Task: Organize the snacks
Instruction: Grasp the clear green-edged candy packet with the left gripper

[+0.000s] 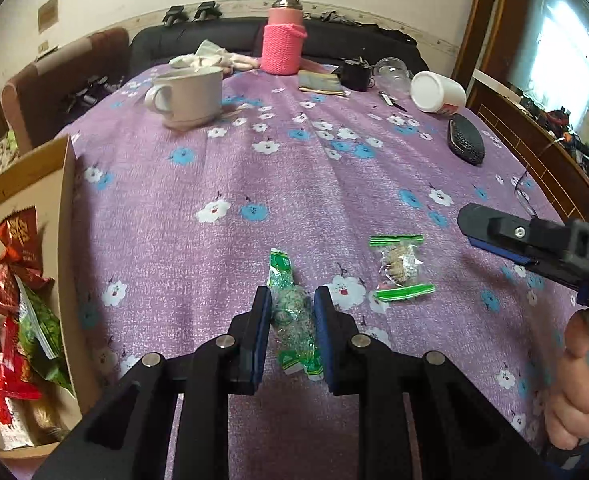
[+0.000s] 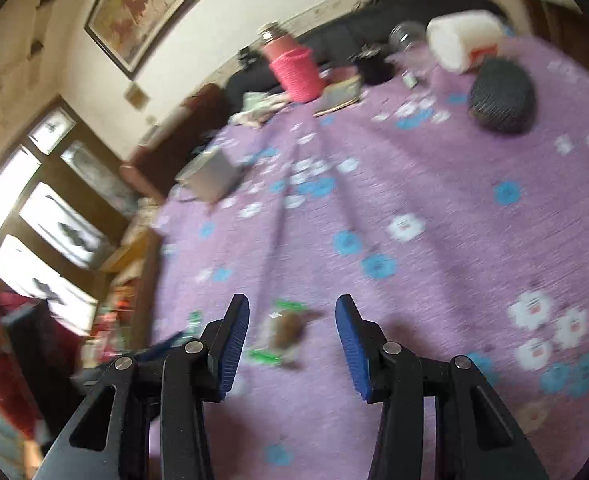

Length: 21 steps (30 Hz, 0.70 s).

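A green-and-clear wrapped snack (image 1: 292, 312) lies on the purple flowered tablecloth (image 1: 254, 176), and my left gripper (image 1: 292, 304) is shut on it, a blue pad against each side. A second clear snack packet with green ends (image 1: 401, 267) lies just to its right. My right gripper (image 2: 292, 328) stands open above that packet (image 2: 280, 334), which shows blurred between the blue pads (image 2: 234, 340) without touching them. From the left wrist view the right gripper (image 1: 494, 236) comes in at the right edge, held by a hand (image 1: 574, 384).
A cardboard box (image 1: 68, 240) with several red and green snack bags (image 1: 18, 320) stands at the left table edge. Farther back are a white mug (image 1: 188, 96), a pink-sleeved flask (image 1: 284, 36), a tipped white cup (image 1: 436, 92), a dark case (image 1: 465, 141) and small clutter.
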### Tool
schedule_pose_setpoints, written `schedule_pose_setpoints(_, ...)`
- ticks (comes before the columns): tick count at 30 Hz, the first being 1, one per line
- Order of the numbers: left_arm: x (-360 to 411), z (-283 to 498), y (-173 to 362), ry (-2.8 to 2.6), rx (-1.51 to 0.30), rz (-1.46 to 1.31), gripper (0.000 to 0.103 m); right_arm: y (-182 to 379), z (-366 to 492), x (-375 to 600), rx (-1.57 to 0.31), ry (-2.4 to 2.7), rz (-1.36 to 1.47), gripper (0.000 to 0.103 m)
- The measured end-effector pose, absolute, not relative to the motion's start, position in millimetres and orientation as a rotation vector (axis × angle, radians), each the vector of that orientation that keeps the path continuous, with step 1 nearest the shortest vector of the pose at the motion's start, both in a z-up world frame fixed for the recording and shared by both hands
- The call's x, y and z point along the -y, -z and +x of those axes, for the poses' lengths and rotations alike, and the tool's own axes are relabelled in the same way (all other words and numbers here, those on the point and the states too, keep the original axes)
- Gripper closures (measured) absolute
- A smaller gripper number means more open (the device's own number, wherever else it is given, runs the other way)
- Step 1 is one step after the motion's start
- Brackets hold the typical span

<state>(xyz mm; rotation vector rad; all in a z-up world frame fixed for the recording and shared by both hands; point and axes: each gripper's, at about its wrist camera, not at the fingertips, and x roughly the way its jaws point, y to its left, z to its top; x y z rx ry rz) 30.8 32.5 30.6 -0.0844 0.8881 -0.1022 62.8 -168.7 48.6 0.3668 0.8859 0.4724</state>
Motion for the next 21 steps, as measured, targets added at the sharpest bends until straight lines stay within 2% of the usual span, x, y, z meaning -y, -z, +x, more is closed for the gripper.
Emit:
schedule_pose_setpoints(9,-37.9,23.5,-34.3,0.062,-0.854,-0.091,0.082,-34.3,64.5,125.4,-0.923,-0.453,0.251,0.054)
schedule_pose_setpoints(13,-37.6,23.9,-34.1,0.047,-0.847,-0.084,0.082,-29.9,60.1,105.7,-0.911,-0.380,0.093,0.055)
schedule_pose_setpoints(14,-36.7,23.2,-34.5,0.045,-0.843,-0.078,0.082,-28.9,57.6,101.2,-0.902,-0.368,0.048,0.057)
schedule_pose_setpoints(16,-35.1,22.6,-34.4,0.042,-0.838,-0.068,0.082,-28.5,55.8,97.3,-0.895,-0.363,0.005,0.075)
schedule_pose_setpoints(18,-33.9,22.1,-34.2,0.042,-0.838,-0.058,0.082,-28.8,54.0,99.7,-0.889,-0.360,0.004,0.081)
schedule_pose_setpoints(21,-33.9,22.1,-33.8,0.043,-0.838,-0.059,0.082,-29.8,52.2,106.4,-0.886,-0.339,0.006,0.084)
